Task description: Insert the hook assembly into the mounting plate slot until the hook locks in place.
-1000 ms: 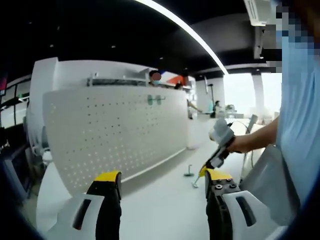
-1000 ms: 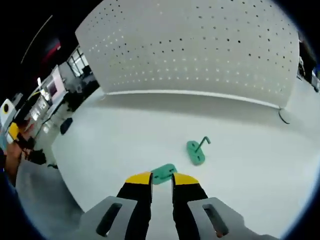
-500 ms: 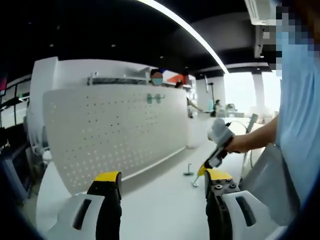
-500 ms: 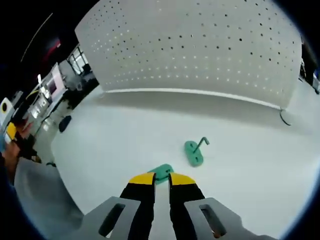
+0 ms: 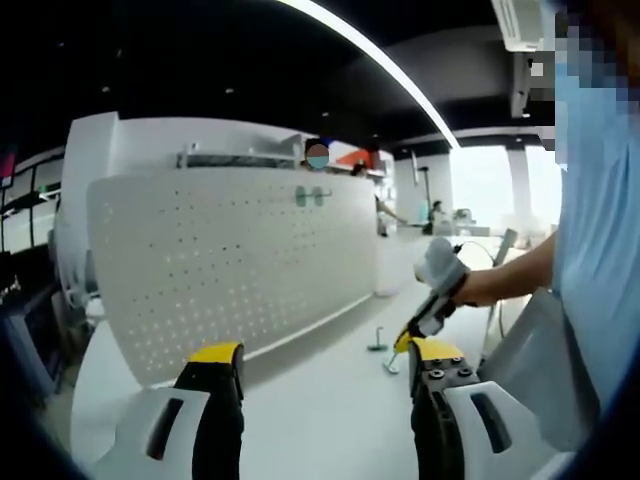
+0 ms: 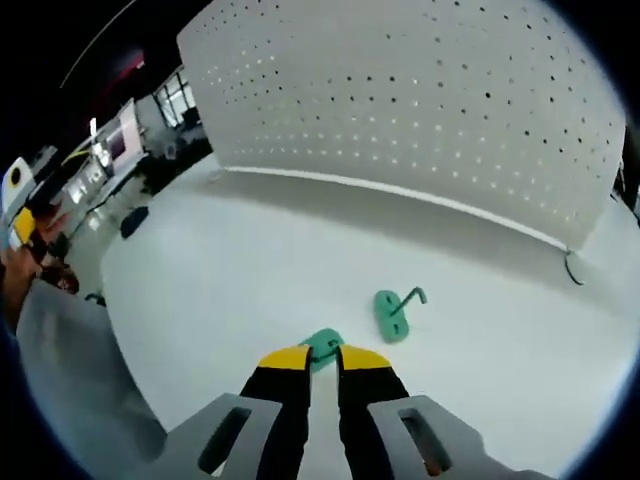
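In the right gripper view my right gripper (image 6: 323, 358) points down at the white table, its jaws drawn close around a small flat green piece (image 6: 322, 344) lying on the surface. A green hook assembly (image 6: 392, 312) with a bent metal hook lies a little beyond it to the right. The white perforated mounting plate (image 6: 420, 110) stands upright behind both. In the left gripper view my left gripper (image 5: 322, 365) is open and holds nothing, facing the mounting plate (image 5: 230, 270). The right gripper (image 5: 432, 300) enters from the right in a person's hand, above the hook assembly (image 5: 378, 344).
Two green pieces (image 5: 312, 196) hang near the top of the perforated plate. A dark cable (image 6: 570, 268) lies at the plate's right end. A person's sleeve and body (image 5: 590, 260) fill the right side. Grey fabric (image 6: 70, 370) covers the near left.
My right jaws have closed in around the flat green piece. The right camera has tilted slightly, shifting the whole view. The left gripper has stayed put.
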